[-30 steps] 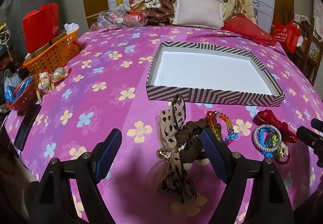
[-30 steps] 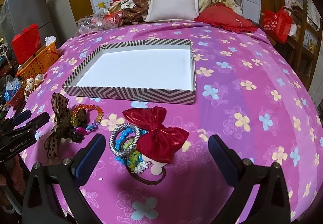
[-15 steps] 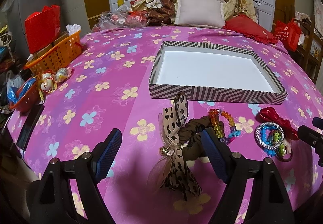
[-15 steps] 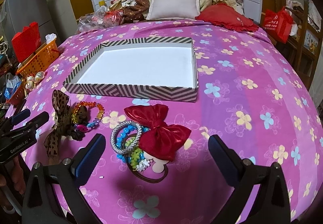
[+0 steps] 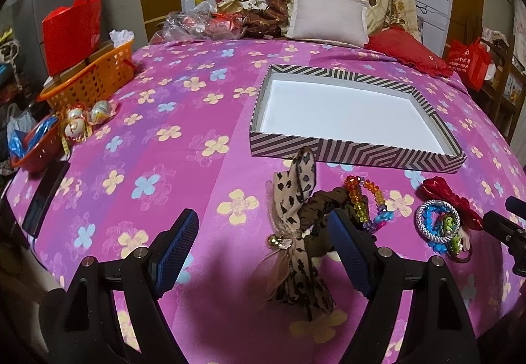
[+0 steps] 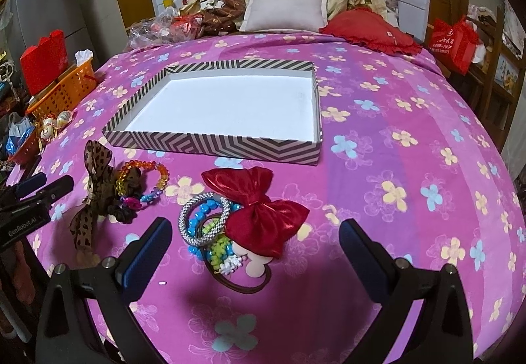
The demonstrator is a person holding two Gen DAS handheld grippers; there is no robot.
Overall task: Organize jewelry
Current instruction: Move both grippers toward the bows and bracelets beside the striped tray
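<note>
Jaws apart, the left gripper [image 5: 263,244] and right gripper [image 6: 254,252] hover over tangled hair bows and bracelets [image 6: 203,222] on the bed, short of the empty striped box [image 6: 217,147]; a careless grab could snag several pieces.

The only fully legible text was "GenRobot.AI", printed in white on the black body of the left gripper [image 6: 31,199], left of the striped box [image 6: 217,147]. The red bag [image 6: 452,40], right of the striped box, carried a white round emblem and white lettering too small to read.
</note>
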